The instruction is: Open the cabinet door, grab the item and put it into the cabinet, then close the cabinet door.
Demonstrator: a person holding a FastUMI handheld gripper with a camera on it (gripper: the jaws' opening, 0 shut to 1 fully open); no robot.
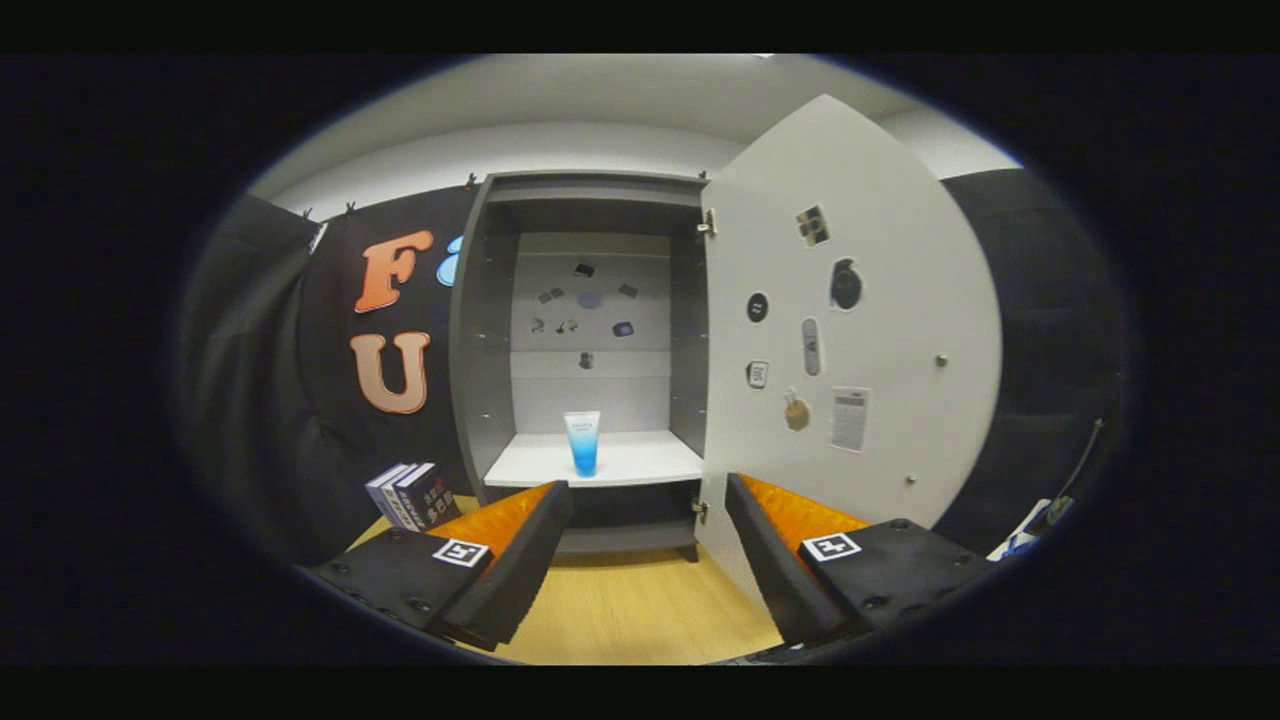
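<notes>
A grey cabinet [478, 330] stands ahead on the wooden table, its white door [880, 300] swung wide open to the right. On the cabinet's white shelf [640, 460] a blue-and-white tube [582, 442] stands upright near the front edge. My gripper [648, 495] is open, its two fingers spread apart with nothing between them. The tube is beyond the fingers, just above the tip of the left one. The right finger [775, 560] sits close in front of the lower edge of the open door.
A few dark books [412, 495] stand to the left of the cabinet, beside my left finger. Small stickers dot the door's inner face and the cabinet's back panel. Wooden tabletop [630, 610] lies between the fingers and the cabinet's base.
</notes>
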